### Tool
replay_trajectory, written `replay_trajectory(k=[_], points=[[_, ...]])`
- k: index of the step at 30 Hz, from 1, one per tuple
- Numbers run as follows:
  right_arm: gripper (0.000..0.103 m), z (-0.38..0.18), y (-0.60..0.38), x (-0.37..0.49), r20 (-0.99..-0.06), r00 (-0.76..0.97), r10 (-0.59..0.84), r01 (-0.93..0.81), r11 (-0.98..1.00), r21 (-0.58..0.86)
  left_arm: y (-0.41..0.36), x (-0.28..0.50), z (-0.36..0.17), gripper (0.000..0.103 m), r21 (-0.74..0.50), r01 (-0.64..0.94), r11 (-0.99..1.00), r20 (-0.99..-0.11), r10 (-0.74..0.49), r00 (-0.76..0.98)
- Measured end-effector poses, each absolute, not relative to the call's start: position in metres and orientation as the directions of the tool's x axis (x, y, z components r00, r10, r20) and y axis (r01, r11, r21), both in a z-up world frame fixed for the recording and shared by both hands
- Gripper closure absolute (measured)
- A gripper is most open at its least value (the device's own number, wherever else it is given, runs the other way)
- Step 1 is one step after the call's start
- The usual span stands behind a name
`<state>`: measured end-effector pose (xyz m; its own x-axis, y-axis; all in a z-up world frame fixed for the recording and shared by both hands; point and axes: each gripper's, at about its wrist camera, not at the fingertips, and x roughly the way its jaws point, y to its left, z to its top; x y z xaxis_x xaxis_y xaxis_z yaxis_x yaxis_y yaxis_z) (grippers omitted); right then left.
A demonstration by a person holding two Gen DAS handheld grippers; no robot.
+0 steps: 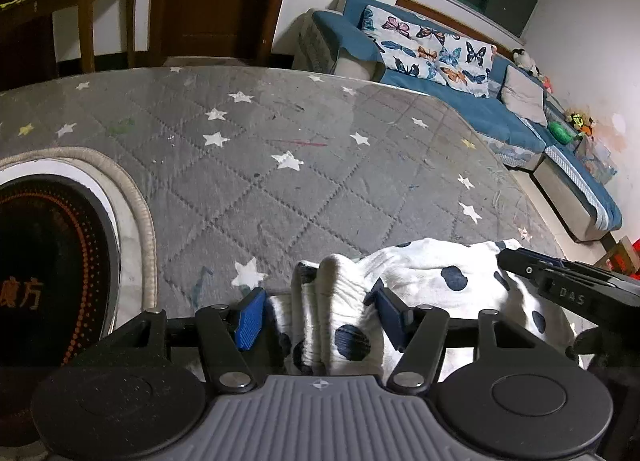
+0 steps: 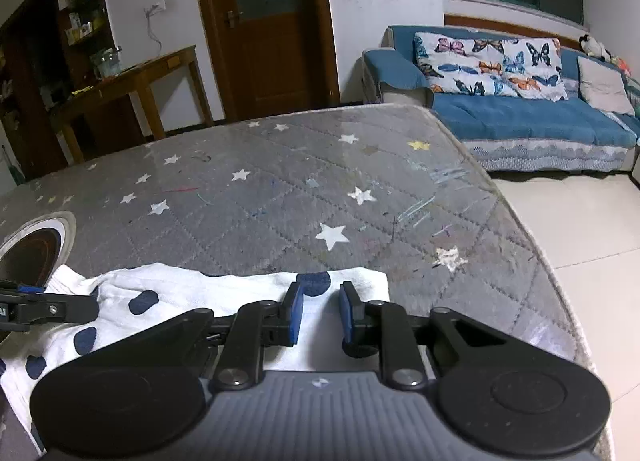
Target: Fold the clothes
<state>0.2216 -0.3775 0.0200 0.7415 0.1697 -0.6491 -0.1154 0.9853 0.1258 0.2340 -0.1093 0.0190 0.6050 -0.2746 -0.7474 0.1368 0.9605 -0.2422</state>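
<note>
A white garment with dark blue spots (image 1: 432, 273) lies on the near edge of a grey star-patterned table cover (image 1: 280, 165). My left gripper (image 1: 318, 311) stands open around a bunched ridge of the garment that rises between its blue pads (image 1: 252, 317). In the right wrist view the same garment (image 2: 168, 293) lies flat. My right gripper (image 2: 320, 311) hovers over its right end, its blue pads (image 2: 295, 313) a small gap apart with flat cloth below them. The right gripper also shows at the right edge of the left wrist view (image 1: 568, 289).
A round black cooktop (image 1: 48, 273) is set into the table at the left. The table's right edge drops to a tiled floor (image 2: 580, 229). A blue sofa (image 2: 520, 117) with butterfly cushions, a wooden door (image 2: 264, 29) and a wooden side table (image 2: 132, 89) stand beyond.
</note>
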Motion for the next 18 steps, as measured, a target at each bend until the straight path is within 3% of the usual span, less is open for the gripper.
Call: replay_trajectory(k=[5,8,10,12,16,18], points=[[0.072,0.033,-0.375,0.200,-0.626,0.758,0.185,-0.148,0.983,0.112,-0.107,0.225,0.025,0.039,-0.239,0.139,0.961,-0.737,-0.273,0.618],[0.054,0.035,-0.370,0.179,-0.619,0.758,0.206,-0.171,0.978,0.117,-0.107,0.218,0.030,0.039,-0.235,0.141,0.962,-0.731,-0.271,0.627],[0.051,0.034,-0.368,0.165,-0.616,0.757,0.217,-0.182,0.976,0.121,-0.106,0.213,0.031,0.037,-0.229,0.146,0.963,-0.728,-0.268,0.631],[0.040,0.032,-0.366,0.152,-0.618,0.753,0.229,-0.190,0.973,0.129,-0.106,0.209,0.032,0.035,-0.219,0.150,0.964,-0.725,-0.264,0.636],[0.037,0.025,-0.363,0.130,-0.618,0.755,0.218,-0.189,0.975,0.113,-0.104,0.199,0.032,0.034,-0.210,0.158,0.965,-0.722,-0.262,0.640],[0.030,0.023,-0.362,0.121,-0.618,0.756,0.218,-0.187,0.976,0.115,-0.102,0.194,0.031,0.033,-0.201,0.161,0.966,-0.723,-0.257,0.641]])
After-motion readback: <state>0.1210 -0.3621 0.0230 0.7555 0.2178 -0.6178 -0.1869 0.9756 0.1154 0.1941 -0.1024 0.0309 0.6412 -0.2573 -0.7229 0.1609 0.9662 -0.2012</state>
